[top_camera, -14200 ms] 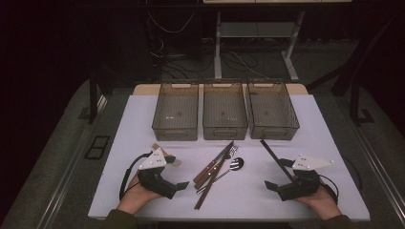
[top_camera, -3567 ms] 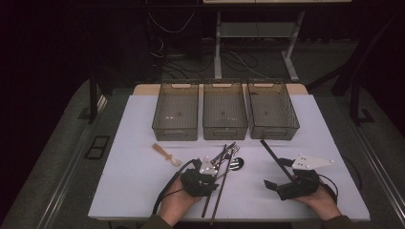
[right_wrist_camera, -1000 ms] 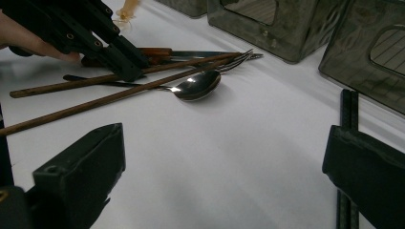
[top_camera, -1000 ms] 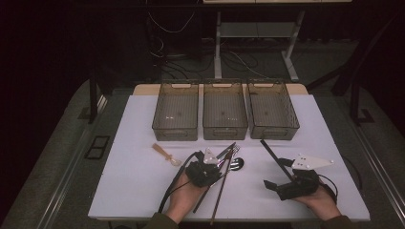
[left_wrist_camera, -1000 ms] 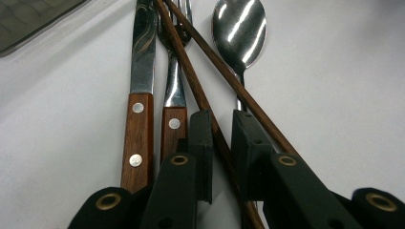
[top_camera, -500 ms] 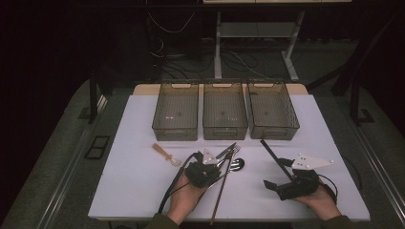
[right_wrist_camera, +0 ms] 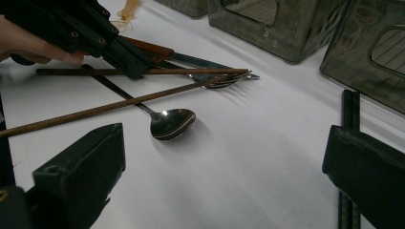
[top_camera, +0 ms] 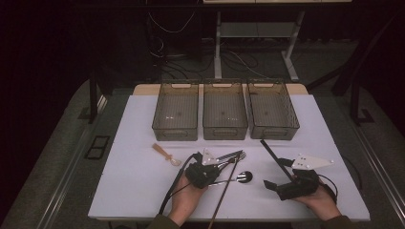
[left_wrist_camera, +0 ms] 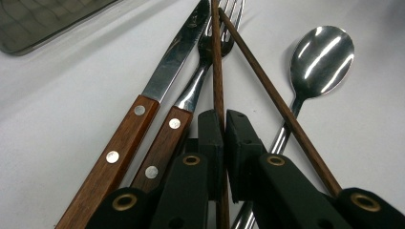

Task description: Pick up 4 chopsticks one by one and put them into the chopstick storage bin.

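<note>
Left gripper [left_wrist_camera: 223,129] clamps narrow on a brown chopstick [left_wrist_camera: 218,71] mid-table beside the knife [left_wrist_camera: 143,114], fork [left_wrist_camera: 191,93], spoon [left_wrist_camera: 320,57] and second chopstick [left_wrist_camera: 277,102], right gripper [right_wrist_camera: 224,167] wide open, holding nothing, near black chopsticks [right_wrist_camera: 350,109].

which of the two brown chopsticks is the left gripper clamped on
The left gripper is shut on the chopstick that runs straight up between its jaws, beside the fork. The other chopstick slants free to the right, across the spoon's handle.
</note>
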The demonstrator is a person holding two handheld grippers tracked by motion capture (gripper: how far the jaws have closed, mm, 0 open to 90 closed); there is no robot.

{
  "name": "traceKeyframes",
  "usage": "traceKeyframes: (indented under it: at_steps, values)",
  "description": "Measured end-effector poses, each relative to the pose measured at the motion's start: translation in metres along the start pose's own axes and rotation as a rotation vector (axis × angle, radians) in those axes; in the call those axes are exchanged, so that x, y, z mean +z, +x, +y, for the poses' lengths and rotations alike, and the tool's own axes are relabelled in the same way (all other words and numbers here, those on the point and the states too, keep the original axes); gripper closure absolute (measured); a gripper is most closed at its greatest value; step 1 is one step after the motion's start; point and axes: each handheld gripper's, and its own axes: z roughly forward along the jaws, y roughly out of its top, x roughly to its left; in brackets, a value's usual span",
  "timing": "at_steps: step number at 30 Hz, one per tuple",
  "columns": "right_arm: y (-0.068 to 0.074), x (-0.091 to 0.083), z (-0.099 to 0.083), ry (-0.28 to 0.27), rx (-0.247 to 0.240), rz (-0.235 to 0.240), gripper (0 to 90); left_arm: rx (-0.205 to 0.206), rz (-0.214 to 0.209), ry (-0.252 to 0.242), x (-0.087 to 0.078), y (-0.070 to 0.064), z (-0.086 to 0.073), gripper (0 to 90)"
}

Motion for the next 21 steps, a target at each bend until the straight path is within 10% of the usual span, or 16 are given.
traceKeyframes:
  at_steps: [21]
  values:
    - [-0.002, 0.004, -0.004, 0.004, 0.028, 0.016, 0.9, 0.101, -0.126, -0.032, -0.010, 0.014, 0.023, 85.0]
